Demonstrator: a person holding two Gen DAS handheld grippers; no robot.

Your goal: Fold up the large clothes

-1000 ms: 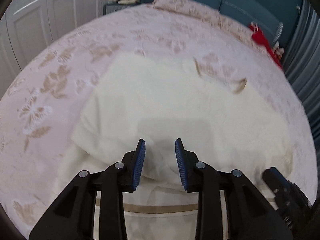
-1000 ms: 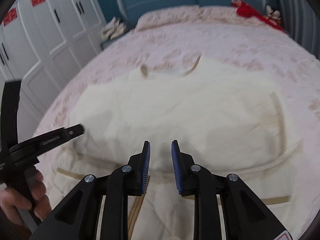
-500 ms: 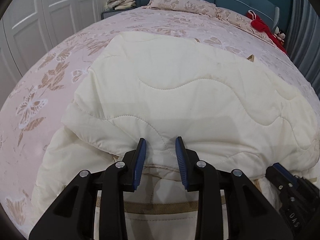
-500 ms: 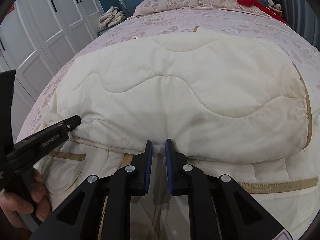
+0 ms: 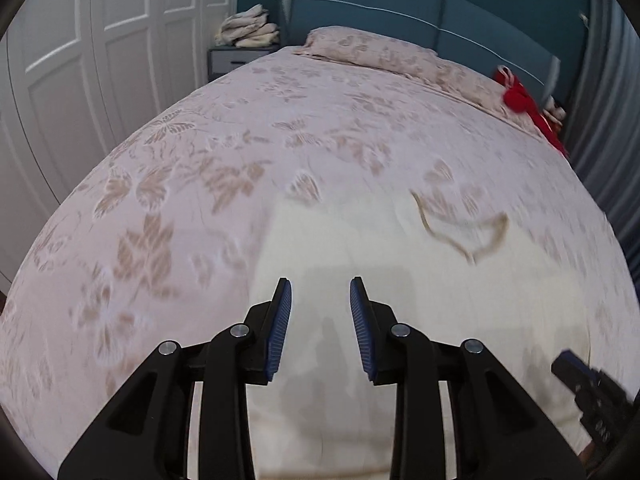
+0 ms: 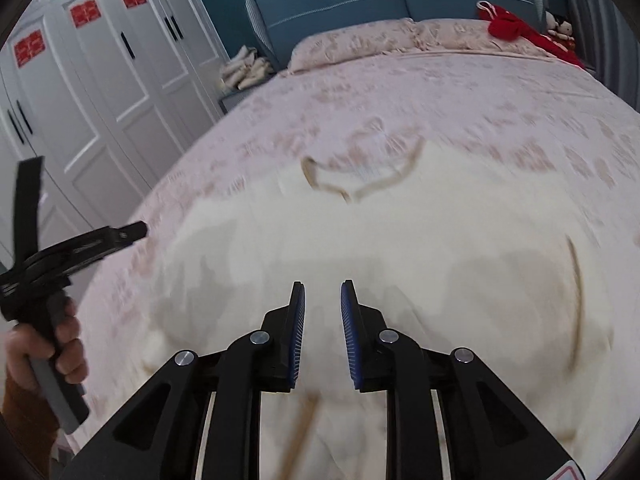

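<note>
The cream quilted garment [image 6: 400, 260] lies spread flat on the bed [image 6: 500, 92], directly below and ahead of both tools, at twelve o'clock from each. Its tan-trimmed neckline [image 6: 360, 184] marks the far end, toward the headboard, so the long axis seems to run from the person toward the pillows; the near part passes under the tools and out of view at six o'clock. A tan-edged border [image 6: 576, 304] shows at about three o'clock in the right wrist view. Both views are blurred by motion, so the seams and edges are hard to place exactly.

The right tool [image 6: 322, 328] hangs above the garment with its jaws parted and nothing between them. The left tool [image 5: 320, 320] is likewise spread and empty, above the garment's left part, close to the side edge [image 5: 264, 264], which from there runs toward eleven o'clock. The two look about equally near the cloth.

Judged from this, the next fold probably needs a fresh grip on a near or side edge. Bare bedspread lies at nine o'clock and beyond the neckline, leaving room to carry cloth either way; the wardrobe [image 6: 100, 92] stands well apart at the left.
</note>
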